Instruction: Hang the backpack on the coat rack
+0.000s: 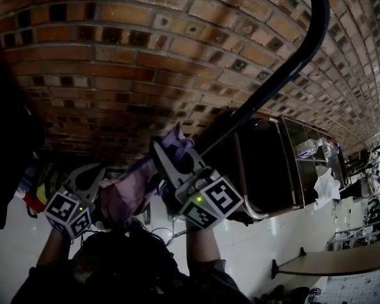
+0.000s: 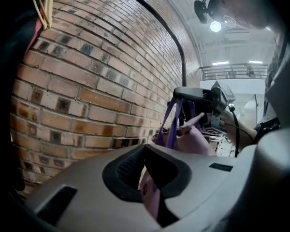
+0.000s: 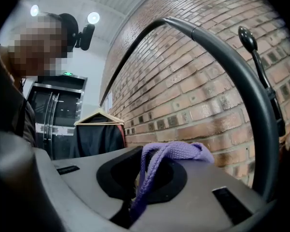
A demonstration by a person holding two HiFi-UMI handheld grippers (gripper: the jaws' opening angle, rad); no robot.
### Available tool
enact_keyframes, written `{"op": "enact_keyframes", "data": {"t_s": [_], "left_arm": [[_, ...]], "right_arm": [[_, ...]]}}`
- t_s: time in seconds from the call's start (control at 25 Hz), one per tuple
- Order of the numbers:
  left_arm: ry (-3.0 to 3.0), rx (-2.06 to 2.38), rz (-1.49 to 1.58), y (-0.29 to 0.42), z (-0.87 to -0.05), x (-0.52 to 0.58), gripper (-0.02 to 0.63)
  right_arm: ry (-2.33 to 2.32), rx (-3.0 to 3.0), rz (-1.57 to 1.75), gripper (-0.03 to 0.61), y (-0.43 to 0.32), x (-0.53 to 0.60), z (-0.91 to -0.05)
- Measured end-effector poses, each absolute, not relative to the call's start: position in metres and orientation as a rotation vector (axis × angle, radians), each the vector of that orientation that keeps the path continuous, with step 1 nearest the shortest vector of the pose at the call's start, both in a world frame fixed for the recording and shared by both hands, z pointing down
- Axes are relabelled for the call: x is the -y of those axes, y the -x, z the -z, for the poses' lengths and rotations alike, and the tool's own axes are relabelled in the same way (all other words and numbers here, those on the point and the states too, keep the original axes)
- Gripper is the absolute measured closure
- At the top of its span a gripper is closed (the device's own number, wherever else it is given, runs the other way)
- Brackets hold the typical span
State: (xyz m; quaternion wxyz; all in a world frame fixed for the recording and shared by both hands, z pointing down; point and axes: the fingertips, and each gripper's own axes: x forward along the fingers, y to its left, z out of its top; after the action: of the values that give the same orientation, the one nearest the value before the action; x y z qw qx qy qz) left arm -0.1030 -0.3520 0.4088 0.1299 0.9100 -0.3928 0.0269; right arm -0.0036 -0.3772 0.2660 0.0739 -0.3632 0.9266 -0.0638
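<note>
A pale pink backpack (image 1: 128, 194) with a purple webbing strap (image 1: 177, 138) hangs between my two grippers, close to a brick wall. My left gripper (image 1: 96, 181) is shut on the bag's pink fabric (image 2: 151, 193). Raised to the right of it, my right gripper (image 1: 172, 152) is shut on the purple strap loop (image 3: 170, 154), which bunches over its jaws. The coat rack's black curved bar (image 1: 285, 68) runs up and right from just behind the right gripper. In the right gripper view the bar (image 3: 232, 57) arches overhead, with a black knobbed peg (image 3: 247, 35) beside it.
The brick wall (image 1: 145, 49) fills the background. A dark jacket on a wooden hanger (image 3: 99, 127) hangs further along the rack. Dark clothing (image 1: 6, 138) sits at the far left. A dark metal-framed cabinet (image 1: 272, 170) stands at the right on the pale floor.
</note>
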Motion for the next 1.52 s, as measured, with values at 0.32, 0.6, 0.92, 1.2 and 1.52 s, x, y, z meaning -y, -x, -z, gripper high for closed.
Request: {"op": "enact_keyframes", "data": {"t_s": [0.32, 0.6, 0.92, 1.2, 1.52], "left_arm": [[-2.617, 1.219, -0.051, 0.093, -0.399, 0.362, 0.6], [-2.569, 1.236, -0.073, 0.087, -0.403, 0.361, 0.6], [-2.581, 1.197, -0.1, 0.06, -0.409, 0.354, 0.6], [-2.577, 1.183, -0.117, 0.053, -0.414, 0.356, 0.6], [-2.589, 1.159, -0.105, 0.042, -0.417, 0.355, 0.6]], "right_arm": [[1.044, -2.781, 0.229, 0.552, -0.013, 0.391, -0.252], [1.058, -2.724, 0.236, 0.552, -0.043, 0.384, -0.241], [1.086, -2.678, 0.367, 0.552, -0.066, 0.369, -0.274], [1.126, -2.657, 0.387, 0.552, -0.079, 0.365, -0.29], [1.156, -2.647, 0.41, 0.552, -0.089, 0.358, -0.308]]}}
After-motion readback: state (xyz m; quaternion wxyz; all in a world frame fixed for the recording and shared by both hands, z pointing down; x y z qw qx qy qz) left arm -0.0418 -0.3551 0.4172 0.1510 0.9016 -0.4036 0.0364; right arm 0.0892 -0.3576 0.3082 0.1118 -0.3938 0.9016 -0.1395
